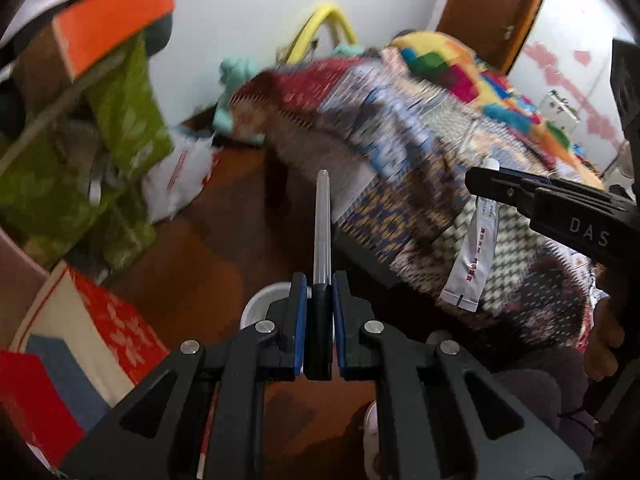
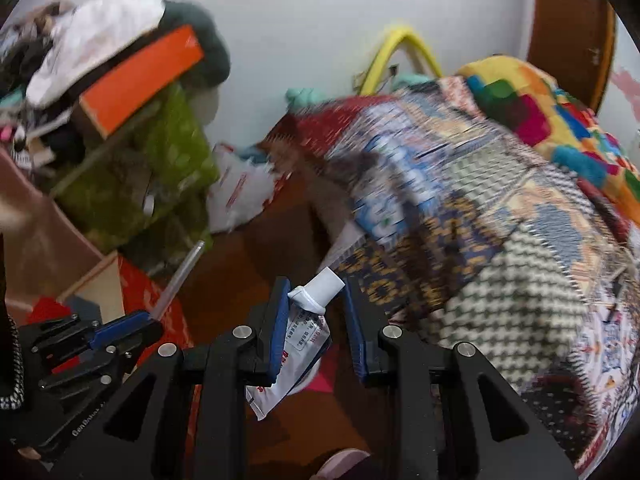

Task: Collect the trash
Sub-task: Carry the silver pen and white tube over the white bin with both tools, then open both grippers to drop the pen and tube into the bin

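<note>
At the far left, a messy pile holds an orange box [image 1: 112, 20] tilted on top of green patterned bags [image 1: 128, 108], with a red and cream carton [image 1: 92, 320] lower down on the brown floor [image 1: 208, 248]. A white plastic bag [image 1: 180, 176] lies on the floor against the wall, between the green bags and the bed.

The left hand-held gripper [image 1: 319, 288] is closed tight on a pen [image 1: 322, 224]: its dark lower end is pinched between the blue pads and its clear barrel sticks straight out ahead, over the floor. A white round container [image 1: 262, 304] shows just behind the left finger, mostly hidden.

To the right, the bed is covered by a patchwork blanket [image 1: 400, 128], blurred by motion, with a bright multicoloured blanket [image 1: 460, 64] further back and a yellow hoop [image 1: 320, 24] against the wall.

The right hand-held gripper [image 2: 316, 308] holds a white squeezed tube [image 2: 304, 344] near its cap; the jaws stand only partly closed, and the tube hangs downward at the edge of the bed.
</note>
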The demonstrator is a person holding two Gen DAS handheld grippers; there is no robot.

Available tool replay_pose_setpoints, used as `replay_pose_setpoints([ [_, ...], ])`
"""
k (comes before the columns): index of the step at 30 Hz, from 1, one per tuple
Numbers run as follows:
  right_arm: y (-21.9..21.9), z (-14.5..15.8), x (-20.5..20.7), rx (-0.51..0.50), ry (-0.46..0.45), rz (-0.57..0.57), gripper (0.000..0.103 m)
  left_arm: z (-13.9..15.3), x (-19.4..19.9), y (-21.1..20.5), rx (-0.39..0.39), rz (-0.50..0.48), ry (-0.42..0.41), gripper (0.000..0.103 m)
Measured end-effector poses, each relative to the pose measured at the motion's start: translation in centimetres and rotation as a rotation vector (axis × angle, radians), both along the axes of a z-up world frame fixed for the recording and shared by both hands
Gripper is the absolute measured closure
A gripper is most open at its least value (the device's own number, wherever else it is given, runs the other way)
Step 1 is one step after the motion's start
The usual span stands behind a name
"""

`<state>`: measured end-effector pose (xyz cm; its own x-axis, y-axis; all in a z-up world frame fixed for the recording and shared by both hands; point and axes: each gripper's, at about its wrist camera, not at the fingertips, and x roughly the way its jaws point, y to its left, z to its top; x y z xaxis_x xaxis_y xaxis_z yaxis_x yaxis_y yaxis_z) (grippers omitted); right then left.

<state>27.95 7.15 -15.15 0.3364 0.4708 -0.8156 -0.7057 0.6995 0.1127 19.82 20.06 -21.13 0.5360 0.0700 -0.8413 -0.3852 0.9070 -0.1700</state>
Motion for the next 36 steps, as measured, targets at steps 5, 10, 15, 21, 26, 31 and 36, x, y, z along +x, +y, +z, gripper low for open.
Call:
replay_pose_setpoints([
  [5,3.6,-4.4,-0.6,-0.078,0.061,0.060,0.078,-4.7,0.0,2.0,-0.064,0.041,0.104,0.091],
  [10,6.4,-8.7,-0.5,-0.161,0.124,0.102,0.078,-9.3,0.4,3.5,-0.141,0.074,0.197,0.091],
  [15,8.1,-11.9,0.1,-0.210,0.183,0.115,0.078,-12.7,1.1,4.4,-0.206,0.084,0.262,0.092],
  [21,9.3,-13.9,1.2,-0.207,0.250,0.134,0.077,-14.6,2.6,5.0,-0.258,0.097,0.296,0.091],
  [26,9.5,-14.6,2.1,-0.202,0.318,0.129,0.061,-14.9,3.2,5.4,-0.242,0.113,0.320,0.087],
  [31,8.9,-13.6,2.0,-0.184,0.314,0.138,0.061,-13.5,2.6,5.4,-0.199,0.103,0.303,0.087],
  [36,7.5,-11.5,1.3,-0.155,0.276,0.149,0.061,-11.0,1.9,5.0,-0.161,0.104,0.258,0.087],
])
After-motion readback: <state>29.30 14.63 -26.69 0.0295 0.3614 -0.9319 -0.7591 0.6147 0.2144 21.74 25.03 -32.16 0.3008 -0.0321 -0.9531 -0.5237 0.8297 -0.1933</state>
